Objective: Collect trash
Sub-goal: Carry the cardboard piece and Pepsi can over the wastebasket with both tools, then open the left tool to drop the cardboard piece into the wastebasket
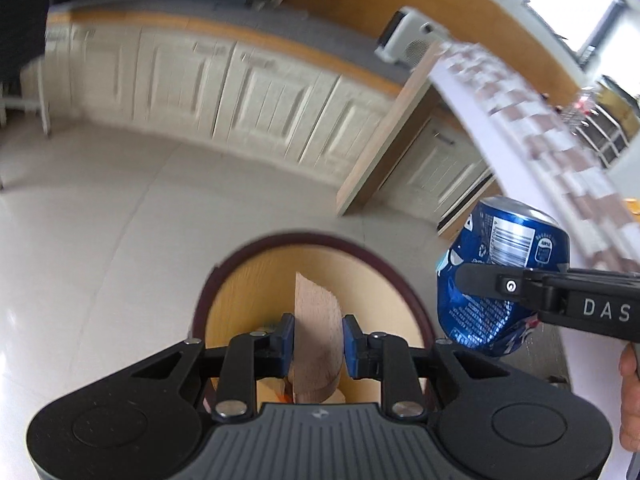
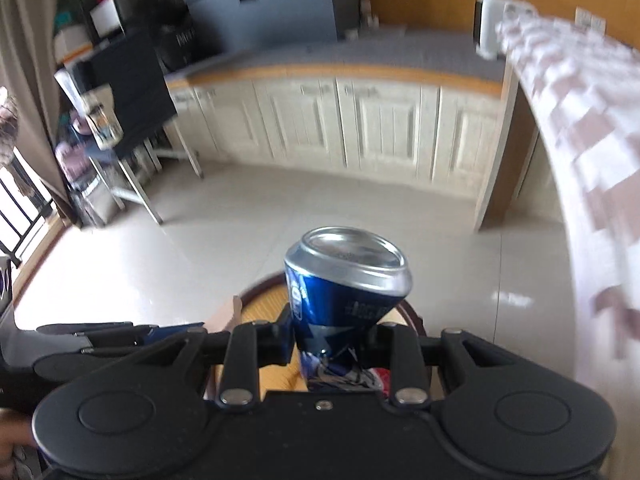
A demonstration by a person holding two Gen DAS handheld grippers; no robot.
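My right gripper (image 2: 334, 338) pinched a crushed blue can (image 2: 346, 300) at its dented waist, both fingers pressed into the crease, the silver end (image 2: 354, 254) tilted up and away from me. In the left wrist view the same can (image 1: 500, 276) hung at the right, barcode side showing, with one black finger (image 1: 480, 280) of the right gripper lying across it. My bare hand (image 1: 630, 396) showed at the far right edge behind that tool.

My left gripper (image 1: 319, 338) held a piece of brown cardboard (image 1: 318, 340) upright between its blue pads (image 1: 289, 338); the pads touched both faces of it, and its slanted top edge rose above the fingertips. In the right wrist view a corner of that cardboard (image 2: 226, 316) peeked up at the left, beside the left gripper's dark arms.

Both pieces were held over a round bin (image 1: 404, 276) with a dark red rim and a yellow-orange inside. The cardboard stood over the bin's middle; the can hung over its right rim in the left view. In the right view the rim (image 2: 412, 314) curved just behind the can.

The bin stood on a pale tiled floor (image 2: 200, 248). Cream cabinets (image 2: 340, 128) under a grey counter ran along the back, blurred. A checked cloth (image 2: 580, 140) draped down the right side. A white appliance (image 1: 408, 38) sat on the counter's right end.
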